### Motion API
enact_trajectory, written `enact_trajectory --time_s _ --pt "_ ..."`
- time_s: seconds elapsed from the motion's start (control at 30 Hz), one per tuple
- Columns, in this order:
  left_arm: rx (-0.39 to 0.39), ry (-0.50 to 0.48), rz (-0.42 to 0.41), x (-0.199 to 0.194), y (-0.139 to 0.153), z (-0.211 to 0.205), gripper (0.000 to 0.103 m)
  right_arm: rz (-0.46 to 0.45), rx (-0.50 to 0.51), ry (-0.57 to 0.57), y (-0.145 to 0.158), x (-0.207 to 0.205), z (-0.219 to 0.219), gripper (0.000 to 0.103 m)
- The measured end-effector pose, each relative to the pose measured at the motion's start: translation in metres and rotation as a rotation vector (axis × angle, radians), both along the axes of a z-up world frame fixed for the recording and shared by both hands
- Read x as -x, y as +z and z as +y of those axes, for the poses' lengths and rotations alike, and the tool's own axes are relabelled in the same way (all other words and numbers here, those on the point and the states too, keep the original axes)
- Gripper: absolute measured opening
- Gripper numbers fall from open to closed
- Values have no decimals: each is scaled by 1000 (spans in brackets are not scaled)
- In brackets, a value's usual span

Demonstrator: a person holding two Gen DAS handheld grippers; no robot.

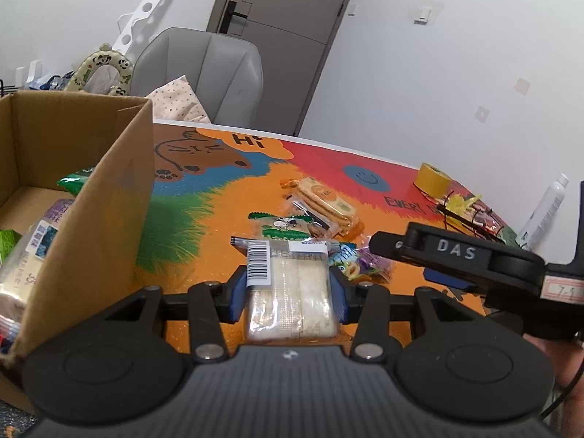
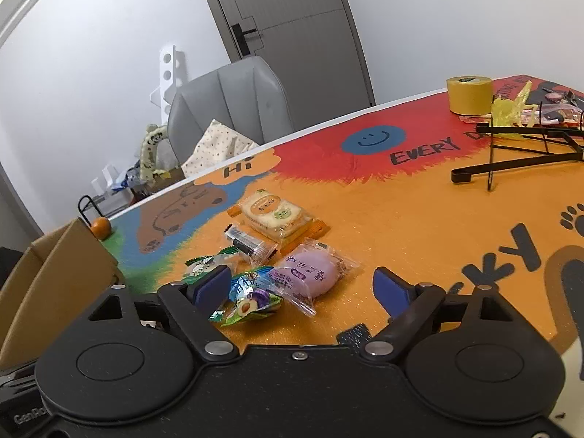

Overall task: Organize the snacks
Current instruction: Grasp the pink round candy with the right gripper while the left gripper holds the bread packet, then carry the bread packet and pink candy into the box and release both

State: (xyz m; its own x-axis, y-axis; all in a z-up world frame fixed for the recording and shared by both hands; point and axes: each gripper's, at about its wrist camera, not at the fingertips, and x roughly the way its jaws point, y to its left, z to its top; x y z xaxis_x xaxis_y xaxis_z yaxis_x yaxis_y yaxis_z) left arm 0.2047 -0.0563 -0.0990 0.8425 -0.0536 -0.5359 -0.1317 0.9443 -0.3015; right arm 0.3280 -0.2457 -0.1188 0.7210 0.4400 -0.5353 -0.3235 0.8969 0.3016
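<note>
1. A clear-wrapped pack of pale wafers, with a barcode label at its far left corner, sat pinched between the blue pads of the left gripper; its jaws were partly closed and pressing on both sides of the pack.
2. To the left of those jaws stood an open cardboard box, its near wall just beside the left finger, with several wrapped snacks already lying inside.
3. Beyond the held pack, farther along the counter, lay a green-edged packet and an orange-trimmed cracker pack, close together.
4. The right gripper had its jaws spread wide and pinched nothing; no pad pressed on any snack.
5. Just off its left pad lay a blue-green plum candy packet, and between the two pads, slightly ahead, a purple pastry packet.
6. Farther ahead of the right jaws were a small dark-filled clear wrapper and the cracker pack.
7. Well beyond and to the right of those jaws stood a yellow tape roll and a black wire rack.
8. A grey chair stood past the counter's far edge.
</note>
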Motion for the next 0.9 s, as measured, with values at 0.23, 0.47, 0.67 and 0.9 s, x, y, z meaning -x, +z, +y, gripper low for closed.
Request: enact_trajectory --time_s 0.23,0.47,0.67,0.9 --pt "23 25 3 -4 -6 11 45 11 23 -34 -4 -14 11 80" --pt "43 21 13 -4 -10 16 45 35 76 -39 -16 -26 19 49" --pt "42 19 10 -2 -8 14 45 34 69 -18 -16 -15 10 32" --pt "32 11 -5 8 -1 9 45 37 23 -29 -15 6 -8 30"
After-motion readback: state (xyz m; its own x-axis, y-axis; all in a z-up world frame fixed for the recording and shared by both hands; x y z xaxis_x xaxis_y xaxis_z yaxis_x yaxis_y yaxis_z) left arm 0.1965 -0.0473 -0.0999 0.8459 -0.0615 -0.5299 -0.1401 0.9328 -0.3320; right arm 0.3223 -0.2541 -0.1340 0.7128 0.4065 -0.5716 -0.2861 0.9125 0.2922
